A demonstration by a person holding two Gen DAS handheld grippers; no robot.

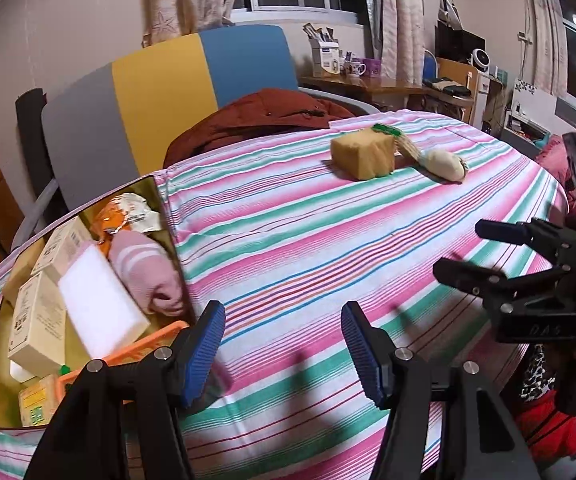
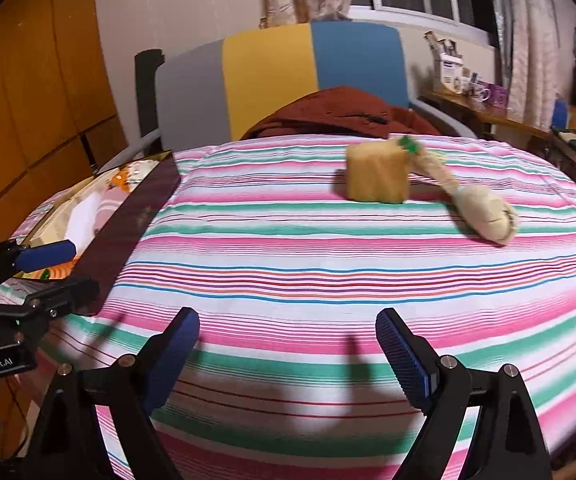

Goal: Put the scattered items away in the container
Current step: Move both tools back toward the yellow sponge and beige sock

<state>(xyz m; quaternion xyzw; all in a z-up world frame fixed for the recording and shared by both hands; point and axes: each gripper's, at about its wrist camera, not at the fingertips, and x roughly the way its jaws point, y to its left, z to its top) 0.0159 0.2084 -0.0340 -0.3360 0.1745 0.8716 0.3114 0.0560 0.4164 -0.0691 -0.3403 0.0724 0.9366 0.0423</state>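
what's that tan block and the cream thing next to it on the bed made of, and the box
Tan block: looks like soft foam or sponge, matte, with rounded edges. Cream thing: seems to be stitched fabric, probably a stuffed plush, with visible seams. Box: likely rigid card, dark outside with a shiny gold lining that reflects.

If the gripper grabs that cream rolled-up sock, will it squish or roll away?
The cream sock will probably squish, since it looks like soft knit fabric. It likely won't roll far: its loose tail trails toward the tan block. It looks light, so the open right gripper should lift it easily.
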